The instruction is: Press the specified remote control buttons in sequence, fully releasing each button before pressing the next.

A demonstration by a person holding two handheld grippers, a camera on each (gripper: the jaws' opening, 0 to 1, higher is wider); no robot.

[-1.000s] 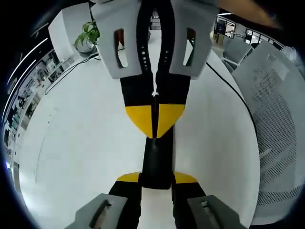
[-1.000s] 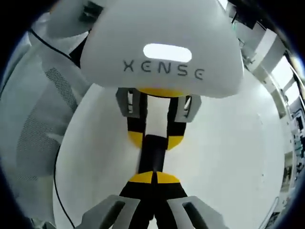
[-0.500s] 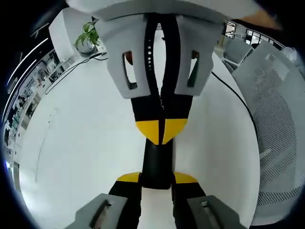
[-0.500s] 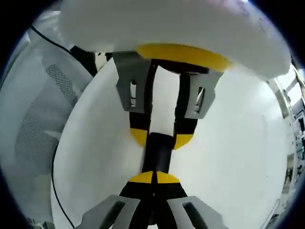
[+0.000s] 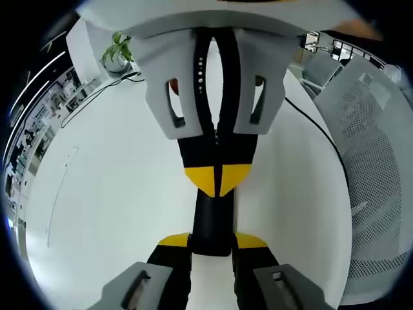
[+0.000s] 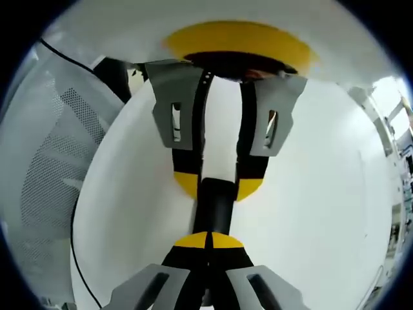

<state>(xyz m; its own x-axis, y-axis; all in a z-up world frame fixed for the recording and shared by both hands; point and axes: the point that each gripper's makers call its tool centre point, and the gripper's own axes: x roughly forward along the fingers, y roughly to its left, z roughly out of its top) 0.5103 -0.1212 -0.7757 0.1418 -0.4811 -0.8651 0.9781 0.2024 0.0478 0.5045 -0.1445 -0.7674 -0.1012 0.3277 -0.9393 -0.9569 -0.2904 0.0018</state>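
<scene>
A slim black remote point(image 5: 211, 216) is held over the white table point(image 5: 110, 194), and my left gripper point(image 5: 211, 240) is shut on its near end, one yellow tip on each side. My right gripper point(image 5: 218, 181) reaches in from the top of the left gripper view, shut, with its joined yellow tips resting on the remote's top face. In the right gripper view, the right gripper point(image 6: 210, 240) sits shut against the remote point(image 6: 215, 210). Facing it, the left gripper point(image 6: 218, 186) clamps the far end. The buttons are hidden.
A white mesh chair point(image 5: 381, 168) stands beside the table; it also appears in the right gripper view as the chair point(image 6: 39, 174). A black cable point(image 5: 310, 116) runs along the table edge. A potted plant point(image 5: 117, 48) sits at the far corner.
The right gripper has slid along the remote towards the left gripper, and the two now stand closer together. The left gripper has kept its hold on the remote.
</scene>
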